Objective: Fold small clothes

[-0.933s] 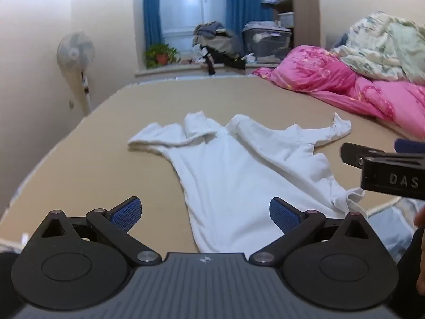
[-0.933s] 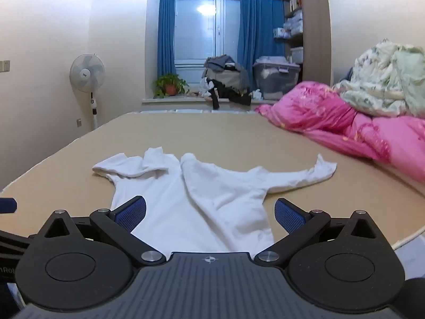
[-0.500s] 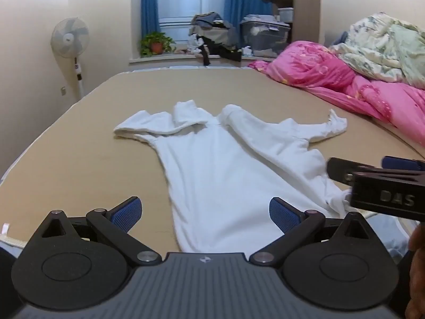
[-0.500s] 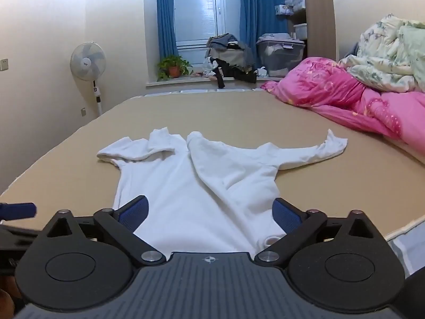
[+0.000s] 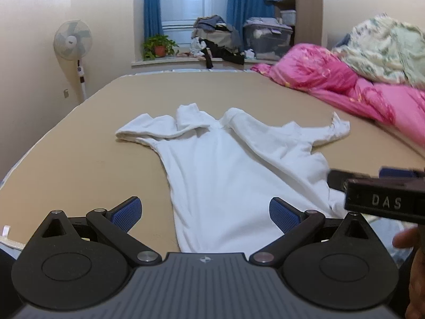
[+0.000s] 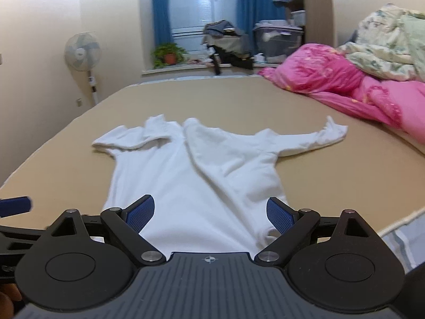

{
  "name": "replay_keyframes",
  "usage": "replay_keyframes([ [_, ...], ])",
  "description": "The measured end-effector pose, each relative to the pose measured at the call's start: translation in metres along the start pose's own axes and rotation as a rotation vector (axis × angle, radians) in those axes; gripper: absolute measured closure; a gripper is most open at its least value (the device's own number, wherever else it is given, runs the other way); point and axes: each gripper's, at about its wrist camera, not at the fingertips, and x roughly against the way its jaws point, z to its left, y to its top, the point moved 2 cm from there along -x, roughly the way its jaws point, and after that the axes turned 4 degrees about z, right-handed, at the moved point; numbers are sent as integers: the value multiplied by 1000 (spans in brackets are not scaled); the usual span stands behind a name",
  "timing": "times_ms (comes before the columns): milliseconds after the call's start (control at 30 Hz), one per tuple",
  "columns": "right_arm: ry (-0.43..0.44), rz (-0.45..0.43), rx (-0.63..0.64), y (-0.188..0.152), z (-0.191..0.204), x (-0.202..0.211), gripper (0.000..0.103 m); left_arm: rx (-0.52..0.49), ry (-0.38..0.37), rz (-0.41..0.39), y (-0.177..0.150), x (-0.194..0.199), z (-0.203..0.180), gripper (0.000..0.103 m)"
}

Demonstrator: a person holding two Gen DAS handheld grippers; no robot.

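White shirt (image 6: 202, 175) rumpled on tan bed (image 6: 332, 175), collar seemingly folded, left gripper (image 5: 204, 214) and right gripper (image 6: 209, 211) wide, empty

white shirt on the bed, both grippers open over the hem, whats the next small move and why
Probably lower both grippers onto the near hem and close. The white shirt lies spread on the bed, one sleeve folded in, the other stretched out. The left gripper and right gripper are open just above the bottom edge, holding nothing, so gripping the hem corners looks like the natural start of a fold.
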Motion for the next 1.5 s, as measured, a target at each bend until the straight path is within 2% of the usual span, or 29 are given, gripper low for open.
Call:
replay_keyframes([
  [300, 13, 40, 12, -4, 1, -2, 14, 28, -16, 68, -4, -7, 2, 1],
  [633, 25, 71, 23, -5, 8, -6, 16, 36, -13, 80, -6, -8, 2, 1],
  [1500, 12, 67, 41, -4, 9, -6, 16, 37, -13, 85, -6, -9, 2, 1],
])
